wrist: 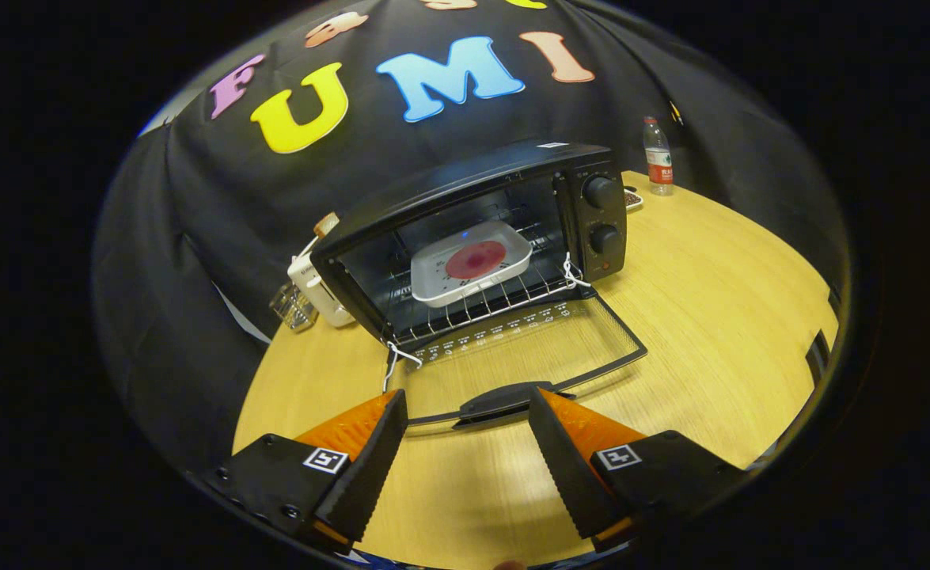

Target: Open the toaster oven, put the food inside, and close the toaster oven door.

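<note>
A black toaster oven [512, 198] stands on the round wooden table [710, 301] with its glass door [528, 344] folded down flat towards me. Inside, on the wire rack, sits a white tray [433, 277] holding a round red piece of food [476, 260]. The door's black handle [504, 401] lies just ahead of my fingertips, level with the gap between them. My gripper [468, 416] is open, with nothing between its fingers, hovering over the table in front of the door.
Two black knobs [603, 214] sit on the oven's right panel. A plastic water bottle [658, 157] stands behind the oven on the right. A white appliance and a clear glass object [310, 297] sit at the oven's left side. Black cloth walls surround the table.
</note>
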